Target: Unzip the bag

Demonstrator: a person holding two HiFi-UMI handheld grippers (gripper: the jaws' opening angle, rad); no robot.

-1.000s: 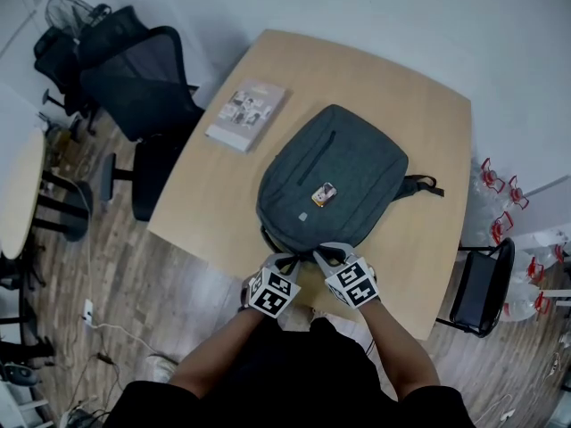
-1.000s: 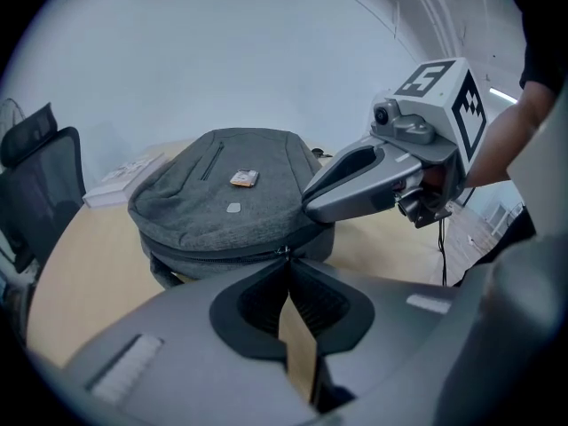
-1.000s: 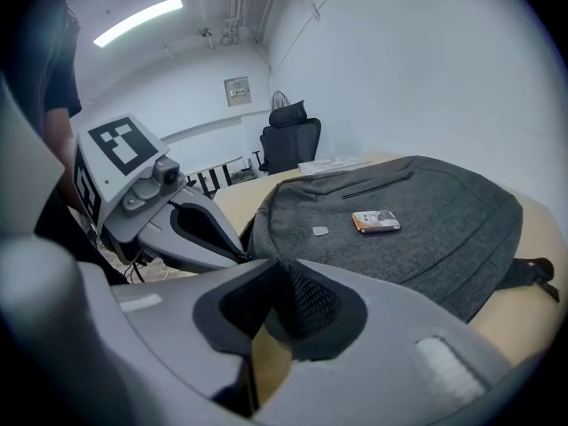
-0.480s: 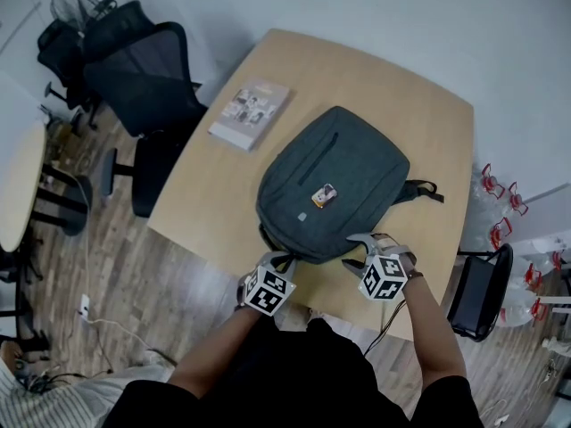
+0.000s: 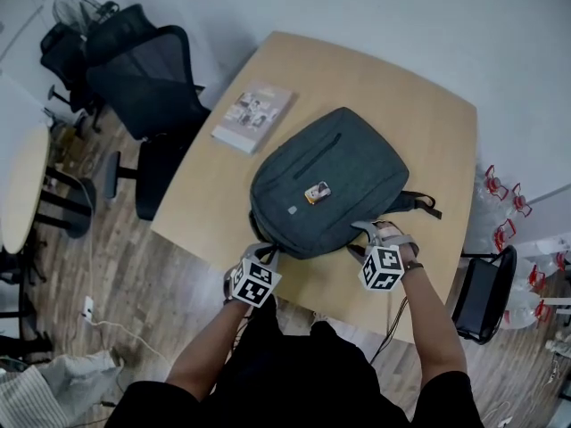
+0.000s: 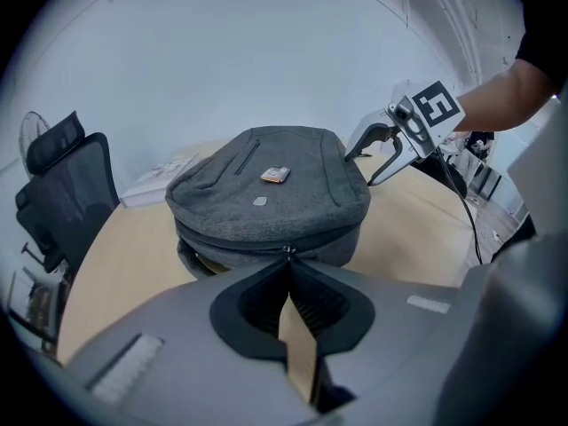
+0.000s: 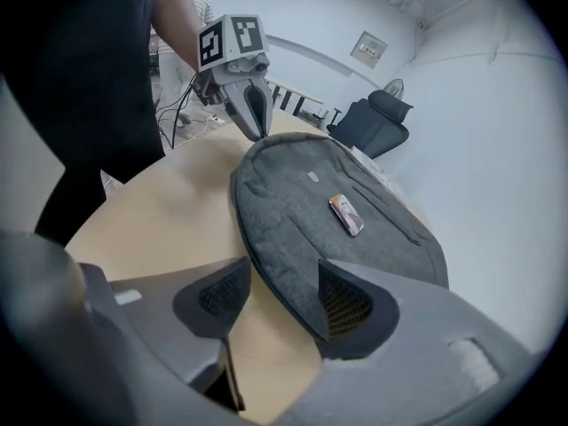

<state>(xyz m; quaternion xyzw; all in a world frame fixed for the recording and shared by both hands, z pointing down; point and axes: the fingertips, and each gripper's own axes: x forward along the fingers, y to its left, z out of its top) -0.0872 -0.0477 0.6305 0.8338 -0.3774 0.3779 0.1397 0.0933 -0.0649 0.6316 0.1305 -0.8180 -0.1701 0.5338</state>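
Observation:
A dark grey backpack (image 5: 326, 181) lies flat on the light wood table (image 5: 419, 114), with a small orange tag (image 5: 317, 192) on its front. My left gripper (image 5: 264, 253) is at the bag's near left edge, shut on the zipper pull (image 6: 286, 252); left of the pull the zipper gapes a little. My right gripper (image 5: 360, 240) is at the near right edge. Its jaws are opening, and in the right gripper view (image 7: 284, 295) the bag's rim (image 7: 275, 273) lies loose between them, untouched by the pads (image 7: 348, 302).
A thin book (image 5: 252, 116) lies on the table's far left. The bag's black strap (image 5: 419, 201) trails to the right. Black office chairs (image 5: 143, 78) stand left of the table, another chair (image 5: 482, 288) to its right. Several red-capped bottles (image 5: 504, 205) sit on the floor.
My right gripper left its spot beside the left one, slid right along the bag's near edge and opened. The left gripper and the bag shifted slightly left.

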